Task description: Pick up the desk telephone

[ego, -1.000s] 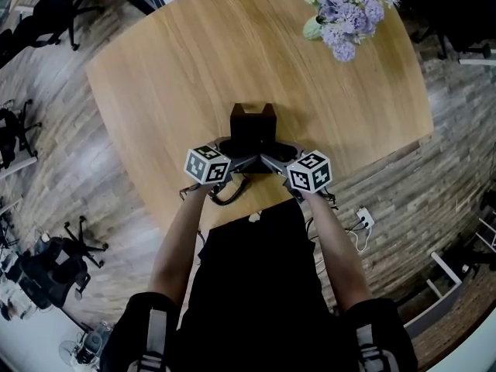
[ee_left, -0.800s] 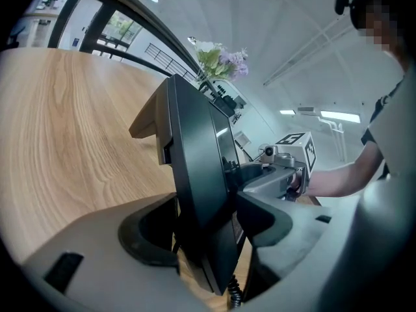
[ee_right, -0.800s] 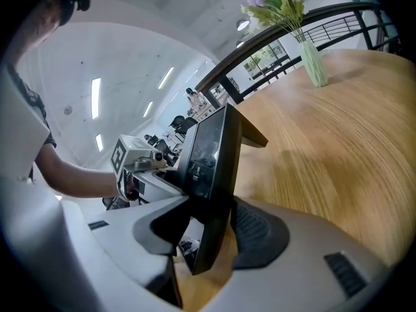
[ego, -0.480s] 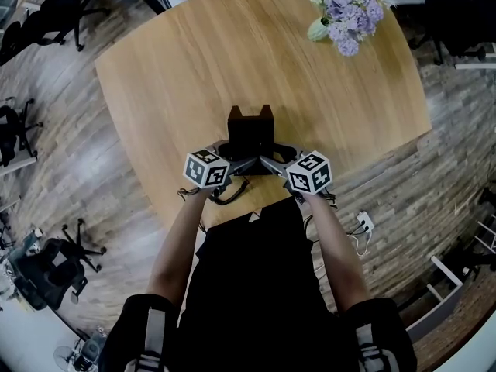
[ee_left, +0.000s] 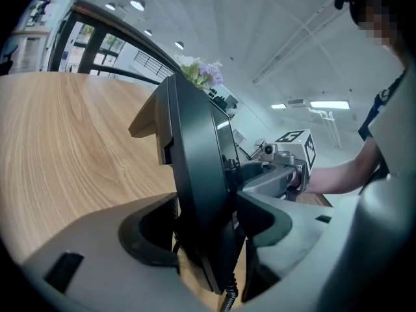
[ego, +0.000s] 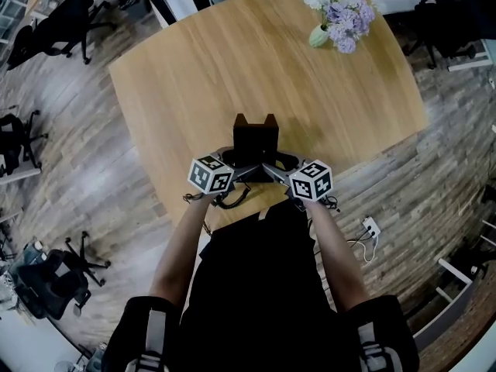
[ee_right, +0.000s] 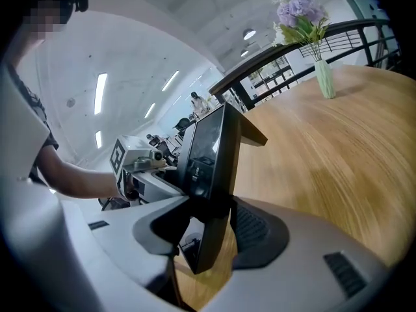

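**Both hand-held grippers clamp the desk telephone at the worktop's near edge**

The black desk telephone (ego: 254, 139) sits near the front edge of the wooden worktop (ego: 194, 68), just ahead of the person. The left hand-held gripper (ego: 235, 163) is closed on the phone's left side. In the left gripper view, the dark body is pinched between the two grey jaws. The right hand-held gripper (ego: 277, 163) grips the opposite side the same way, its jaws pressed against the housing. The phone stands steeply tilted, screen toward the person. Whether its base touches the wood cannot be told. A coiled cord (ego: 232, 196) hangs below it over the worktop's edge. A vase of flowers (ego: 333, 14) stands well apart at the far right corner.
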A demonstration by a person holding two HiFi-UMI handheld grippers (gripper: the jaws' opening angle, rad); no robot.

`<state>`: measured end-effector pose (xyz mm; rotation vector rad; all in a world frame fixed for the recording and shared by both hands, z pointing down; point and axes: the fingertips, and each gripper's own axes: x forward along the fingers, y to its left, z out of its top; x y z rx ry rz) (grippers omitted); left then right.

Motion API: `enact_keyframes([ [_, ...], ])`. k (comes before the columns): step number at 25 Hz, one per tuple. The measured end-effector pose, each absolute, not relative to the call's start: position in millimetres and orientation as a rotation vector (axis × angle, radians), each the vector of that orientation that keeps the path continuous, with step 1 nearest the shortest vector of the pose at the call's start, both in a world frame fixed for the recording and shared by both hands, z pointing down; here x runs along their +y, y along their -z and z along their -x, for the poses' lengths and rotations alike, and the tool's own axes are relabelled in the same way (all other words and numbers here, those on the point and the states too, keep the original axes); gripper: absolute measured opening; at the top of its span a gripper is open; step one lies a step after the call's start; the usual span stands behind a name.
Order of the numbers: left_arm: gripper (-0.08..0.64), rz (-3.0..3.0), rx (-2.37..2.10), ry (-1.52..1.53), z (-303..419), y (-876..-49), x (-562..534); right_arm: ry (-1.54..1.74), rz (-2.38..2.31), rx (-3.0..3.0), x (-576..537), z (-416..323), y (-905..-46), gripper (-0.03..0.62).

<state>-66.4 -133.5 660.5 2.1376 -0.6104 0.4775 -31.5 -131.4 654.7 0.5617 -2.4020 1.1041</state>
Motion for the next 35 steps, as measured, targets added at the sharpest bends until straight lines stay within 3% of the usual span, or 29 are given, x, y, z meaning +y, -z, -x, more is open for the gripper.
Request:
enact_keyframes([
  [10, 0.288, -2.130, -0.687, -0.419, 88.5, -641.6, -109.7, -1.087, -0.504, -2.444, -109.9, 52.3, -635.4, 0.207],
  [35, 0.288, -2.183, -0.922, -0.280, 40.5, -558.5, -79.1, -0.939, -0.377, -2.602, -84.7, 2.8, -551.2, 0.206],
])
